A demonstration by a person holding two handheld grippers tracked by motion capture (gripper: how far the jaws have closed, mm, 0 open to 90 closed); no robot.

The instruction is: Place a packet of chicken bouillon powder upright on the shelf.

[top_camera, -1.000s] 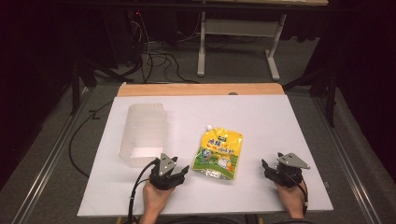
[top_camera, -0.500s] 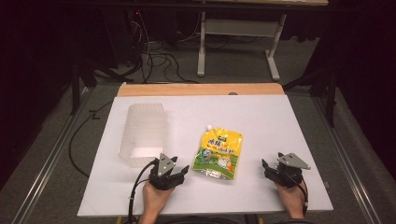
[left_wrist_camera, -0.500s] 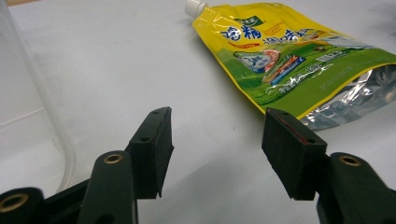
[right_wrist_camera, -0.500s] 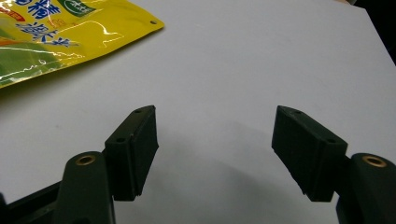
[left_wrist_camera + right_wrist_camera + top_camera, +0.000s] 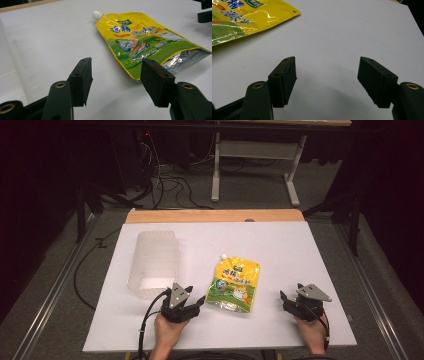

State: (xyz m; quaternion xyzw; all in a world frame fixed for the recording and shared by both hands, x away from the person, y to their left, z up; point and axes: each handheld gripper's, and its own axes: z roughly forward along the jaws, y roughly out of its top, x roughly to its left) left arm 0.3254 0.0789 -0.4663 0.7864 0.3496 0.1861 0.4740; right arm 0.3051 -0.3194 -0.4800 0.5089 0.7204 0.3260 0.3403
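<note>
A yellow and green spouted pouch [image 5: 234, 282] lies flat on the white table top [image 5: 280, 245], its white cap pointing away from me. My left gripper [image 5: 192, 299] rests near the front edge just left of the pouch, open with nothing between its jaws; in the left gripper view the pouch [image 5: 145, 42] lies ahead and to the right of the left gripper [image 5: 116, 77]. My right gripper [image 5: 290, 297] sits to the pouch's right, also open and holding nothing. In the right gripper view the pouch's corner [image 5: 244, 17] lies up left of the right gripper [image 5: 327, 80].
A clear plastic container [image 5: 154, 262] stands on the table's left half, just beyond my left gripper. A wooden strip [image 5: 215, 215] runs along the far edge. Cables and a metal stand [image 5: 255, 160] lie on the floor beyond.
</note>
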